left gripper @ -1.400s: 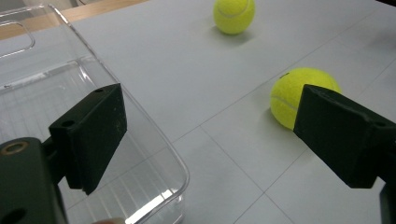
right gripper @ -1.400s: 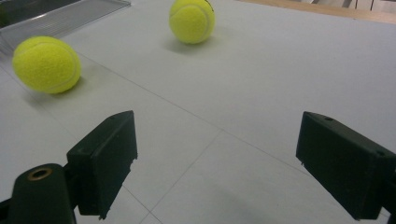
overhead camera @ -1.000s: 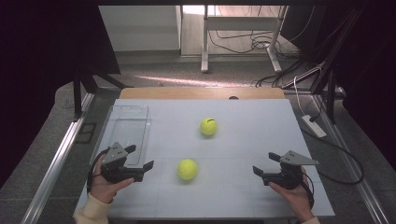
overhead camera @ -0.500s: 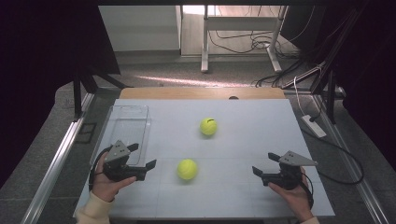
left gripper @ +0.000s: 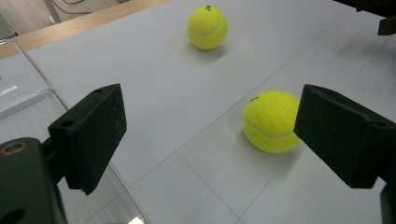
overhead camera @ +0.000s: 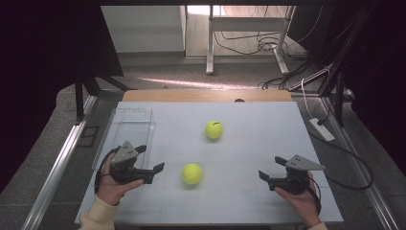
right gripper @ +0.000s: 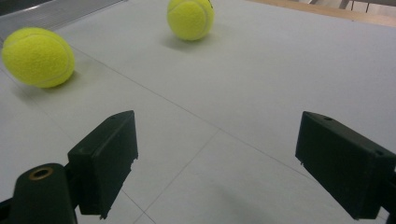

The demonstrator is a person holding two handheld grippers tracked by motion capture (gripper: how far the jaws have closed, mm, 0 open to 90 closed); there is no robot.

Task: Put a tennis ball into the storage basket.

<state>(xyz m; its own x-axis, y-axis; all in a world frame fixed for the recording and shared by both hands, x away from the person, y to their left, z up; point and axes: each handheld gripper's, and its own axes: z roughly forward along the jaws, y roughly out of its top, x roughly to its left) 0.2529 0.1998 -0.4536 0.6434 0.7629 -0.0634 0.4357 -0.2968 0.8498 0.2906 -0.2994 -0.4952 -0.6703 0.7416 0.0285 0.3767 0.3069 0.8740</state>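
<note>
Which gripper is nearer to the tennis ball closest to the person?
Left. The left gripper sits just to the left of the near tennis ball, jaws open toward it but apart from it. The right gripper waits much farther off on the ball's other side.

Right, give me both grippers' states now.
Left gripper: open, holding nothing; the nearer tennis ball lies just ahead of it.
Right gripper: open, holding nothing.

Two yellow-green tennis balls, the near ball (overhead camera: 191, 173) and far ball (overhead camera: 213, 130), white-seamed; pale grey tabletop (overhead camera: 249, 143) with tan wooden far edge; clear tray (overhead camera: 131, 125); black grippers
</note>
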